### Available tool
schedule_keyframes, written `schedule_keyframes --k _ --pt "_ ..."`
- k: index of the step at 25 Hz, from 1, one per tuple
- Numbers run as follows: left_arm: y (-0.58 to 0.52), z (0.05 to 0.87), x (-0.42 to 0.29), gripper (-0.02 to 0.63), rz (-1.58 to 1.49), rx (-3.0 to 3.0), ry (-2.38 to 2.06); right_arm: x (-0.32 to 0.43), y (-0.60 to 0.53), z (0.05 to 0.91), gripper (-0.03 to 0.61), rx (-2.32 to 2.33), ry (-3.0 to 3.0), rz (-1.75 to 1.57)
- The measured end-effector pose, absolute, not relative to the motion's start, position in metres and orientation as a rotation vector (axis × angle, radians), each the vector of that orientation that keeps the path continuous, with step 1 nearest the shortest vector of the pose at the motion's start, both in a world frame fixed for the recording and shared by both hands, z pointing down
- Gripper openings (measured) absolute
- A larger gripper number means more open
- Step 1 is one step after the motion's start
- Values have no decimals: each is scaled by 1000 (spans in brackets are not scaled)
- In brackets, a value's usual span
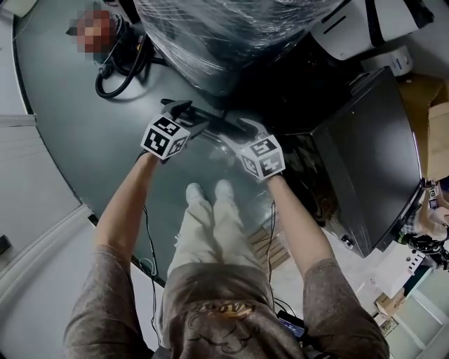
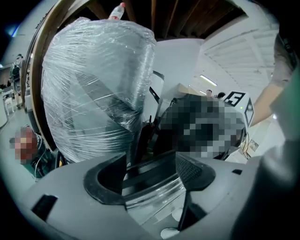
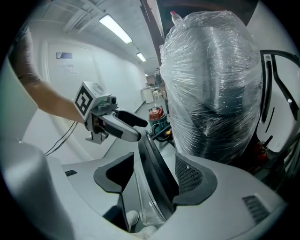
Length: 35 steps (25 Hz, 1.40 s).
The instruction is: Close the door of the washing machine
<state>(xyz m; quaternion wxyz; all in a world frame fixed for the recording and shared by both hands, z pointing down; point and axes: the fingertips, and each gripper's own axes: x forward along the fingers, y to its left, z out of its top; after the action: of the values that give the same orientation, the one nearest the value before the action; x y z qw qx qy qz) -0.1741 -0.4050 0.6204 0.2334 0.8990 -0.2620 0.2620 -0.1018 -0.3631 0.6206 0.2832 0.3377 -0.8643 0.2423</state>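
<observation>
The washing machine door [image 1: 217, 125], a round glass bowl in a dark rim, stands open and shows edge-on between my two grippers. My left gripper [image 1: 186, 112] reaches its left end, and my right gripper [image 1: 242, 132] its right end. In the left gripper view the rim and glass [image 2: 154, 192] lie across the gap of the left gripper [image 2: 150, 171], whose jaws stand wide. In the right gripper view the rim [image 3: 157, 168] rests against the right pad of the right gripper [image 3: 150, 180], with a gap on the left. The left gripper [image 3: 133, 126] shows at the door's far end.
A large bulk wrapped in clear plastic film [image 1: 224, 35] stands just beyond the door. A dark grey cabinet [image 1: 372, 161] is on the right and a white appliance [image 1: 365, 21] at the top right. Hoses [image 1: 119, 63] lie on the floor at upper left. The person's shoes [image 1: 207, 193] are below the door.
</observation>
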Motion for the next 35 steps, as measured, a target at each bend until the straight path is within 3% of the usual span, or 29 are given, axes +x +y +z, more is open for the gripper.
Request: schedule_keyframes --k 35 --pt "-333 633 -206 294 680 2297 -806 -120 -320 630 239 859 -2205 643"
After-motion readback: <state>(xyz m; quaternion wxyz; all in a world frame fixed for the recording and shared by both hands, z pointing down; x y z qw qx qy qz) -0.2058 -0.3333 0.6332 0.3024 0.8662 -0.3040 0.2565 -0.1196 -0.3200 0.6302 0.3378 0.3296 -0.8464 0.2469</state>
